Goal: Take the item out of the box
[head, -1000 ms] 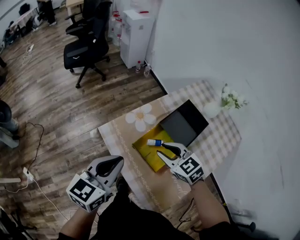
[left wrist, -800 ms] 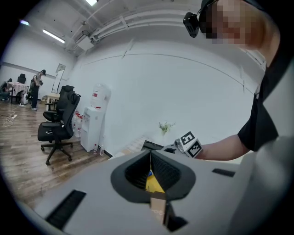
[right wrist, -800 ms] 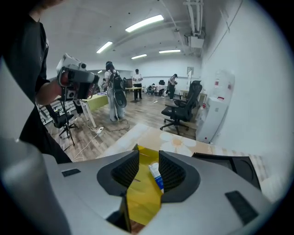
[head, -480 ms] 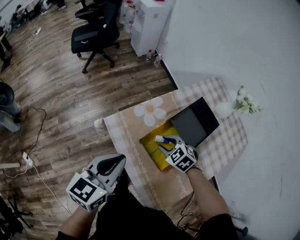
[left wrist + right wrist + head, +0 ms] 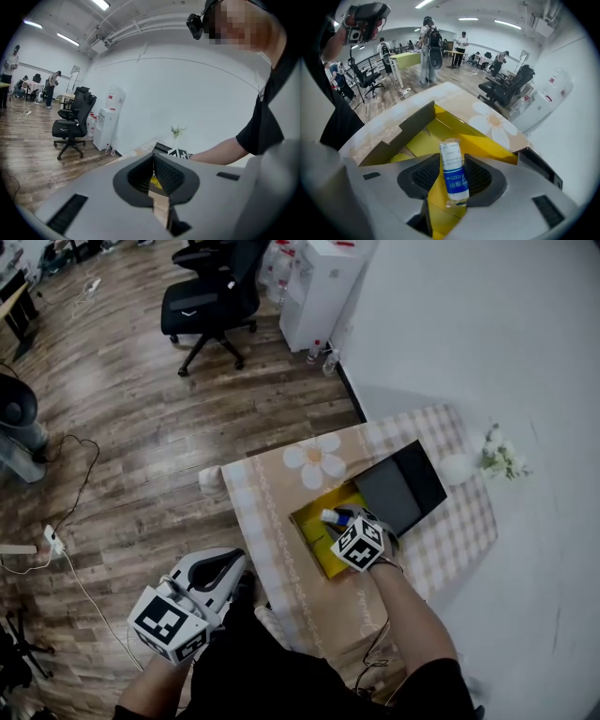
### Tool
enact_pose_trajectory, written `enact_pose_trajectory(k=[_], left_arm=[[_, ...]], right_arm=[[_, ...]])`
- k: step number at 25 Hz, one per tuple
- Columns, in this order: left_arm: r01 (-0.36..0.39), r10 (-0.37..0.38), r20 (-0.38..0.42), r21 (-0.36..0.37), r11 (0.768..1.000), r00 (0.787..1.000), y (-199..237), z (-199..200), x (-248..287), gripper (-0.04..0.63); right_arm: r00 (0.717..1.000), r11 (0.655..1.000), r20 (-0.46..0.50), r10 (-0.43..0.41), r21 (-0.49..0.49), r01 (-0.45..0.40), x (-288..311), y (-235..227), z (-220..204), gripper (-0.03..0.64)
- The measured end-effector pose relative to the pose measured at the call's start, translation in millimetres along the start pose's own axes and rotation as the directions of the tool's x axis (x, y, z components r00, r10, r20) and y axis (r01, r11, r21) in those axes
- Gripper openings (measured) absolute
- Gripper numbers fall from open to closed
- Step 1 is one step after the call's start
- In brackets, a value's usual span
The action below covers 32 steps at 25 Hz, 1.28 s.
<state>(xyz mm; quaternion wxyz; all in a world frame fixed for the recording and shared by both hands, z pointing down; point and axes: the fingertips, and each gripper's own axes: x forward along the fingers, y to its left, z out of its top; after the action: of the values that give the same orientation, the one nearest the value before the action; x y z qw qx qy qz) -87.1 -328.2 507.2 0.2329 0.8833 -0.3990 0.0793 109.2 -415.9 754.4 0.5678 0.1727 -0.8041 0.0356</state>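
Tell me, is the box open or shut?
Open. The box has its dark lid swung back, and the yellow inside shows with a small bottle in it.

The head view looks steeply down from high up, with the box (image 5: 314, 532) mid-frame. The right gripper view sits close over that box (image 5: 440, 125). The left gripper view, low and farther off, faces the wall (image 5: 197, 89).

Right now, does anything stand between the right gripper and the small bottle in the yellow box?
Nothing visible does. The small bottle lies between the opening jaws of the right gripper, inside the yellow box. The box's lid is folded back, out of the way.
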Motion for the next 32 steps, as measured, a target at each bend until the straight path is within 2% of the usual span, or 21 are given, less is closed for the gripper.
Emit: enact_pose_trajectory(k=[4, 8, 13, 17, 22, 27, 32], left_arm=[[-0.019, 0.019, 0.016, -0.004, 1.000, 1.000, -1.1, -0.2, -13.6, 0.015], [-0.023, 0.022, 0.031, 0.010, 1.000, 0.999, -7.6, -1.3, -24.7, 0.015], [-0.032, 0.031, 0.041, 0.019, 0.999, 0.999, -24.5, 11.8, -31.9, 0.015], [0.006, -0.009, 0.052, 0.051, 0.999, 0.999, -46.7, 14.7, -34.8, 0.015], [0.076, -0.083, 0.069, 0.099, 0.992, 0.994, -81.1, 19.0, -33.1, 0.015], [0.113, -0.123, 0.069, 0.141, 0.984, 0.990, -106.9, 27.5, -34.3, 0.015], [0.144, -0.159, 0.068, 0.183, 0.973, 0.985, -123.7, 36.7, -31.6, 0.015]], right_arm=[[0.999, 0.999, -0.049, -0.022, -0.032, 0.020, 4.7, 0.1, -5.8, 0.141], [0.999, 0.998, -0.029, -0.036, -0.042, 0.035, -5.4, 8.3, -0.4, 0.137], [0.997, 0.998, 0.046, -0.059, 0.032, 0.058, -36.5, 13.1, 5.5, 0.135], [0.989, 0.991, 0.120, -0.089, 0.113, 0.076, -68.9, 16.7, 12.1, 0.135], [0.958, 0.982, 0.253, -0.132, 0.168, 0.091, -118.4, 28.0, 34.2, 0.135], [0.921, 0.981, 0.357, -0.158, 0.162, 0.106, -170.9, 52.6, 52.5, 0.135], [0.869, 0.975, 0.460, -0.182, 0.198, 0.099, -219.4, 68.5, 70.7, 0.135]])
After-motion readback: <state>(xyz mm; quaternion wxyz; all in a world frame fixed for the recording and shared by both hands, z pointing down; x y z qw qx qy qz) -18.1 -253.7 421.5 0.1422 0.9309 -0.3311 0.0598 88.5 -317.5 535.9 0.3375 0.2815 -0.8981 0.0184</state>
